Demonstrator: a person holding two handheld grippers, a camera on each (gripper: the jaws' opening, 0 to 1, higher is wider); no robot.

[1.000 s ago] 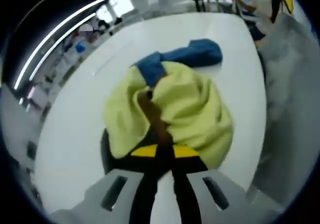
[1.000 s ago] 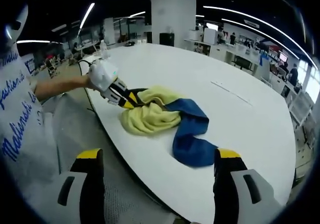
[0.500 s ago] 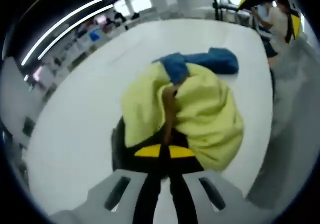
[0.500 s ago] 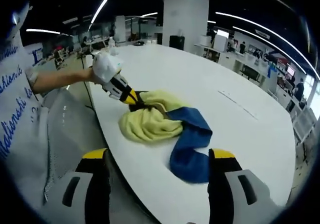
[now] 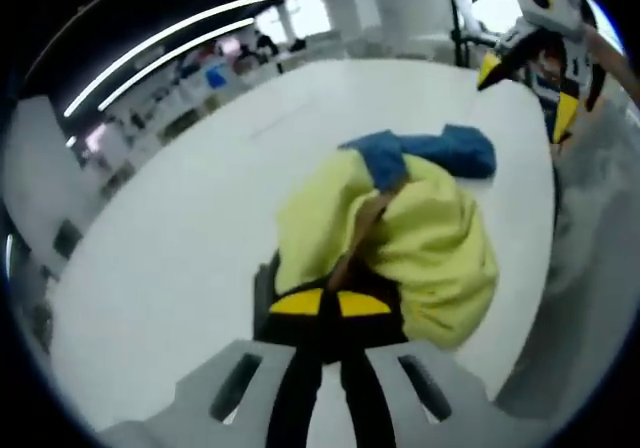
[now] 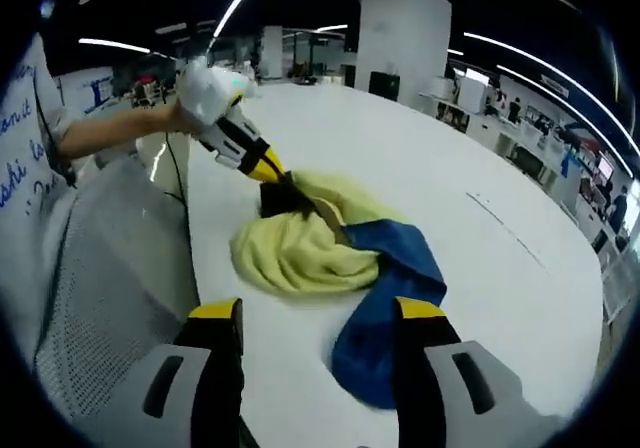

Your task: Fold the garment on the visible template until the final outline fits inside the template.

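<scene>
A crumpled garment lies on the white table [image 6: 420, 158], part pale yellow [image 6: 295, 258] and part blue [image 6: 385, 303], with a dark lining at one edge. My left gripper [image 5: 328, 304] is shut on that dark edge, with the yellow cloth [image 5: 430, 243] bunched just past its tips and the blue part [image 5: 445, 151] beyond. In the right gripper view the left gripper [image 6: 262, 168] holds the edge slightly raised off the table. My right gripper [image 6: 318, 313] is open and close above the blue end, with nothing between its jaws. It also appears as the right gripper [image 5: 545, 38] at the left gripper view's top right.
The table's rounded edge [image 6: 200, 268] runs near the garment, with grey floor [image 6: 100, 268] beside it. A person's forearm [image 6: 110, 136] and lettered shirt are on the left. A thin faint line [image 6: 505, 236] marks the tabletop beyond the garment. Office desks and a white pillar [image 6: 405, 28] stand behind.
The left gripper has lifted the garment's dark edge a little. The right gripper has come nearer to the blue end and now shows in the left gripper view.
</scene>
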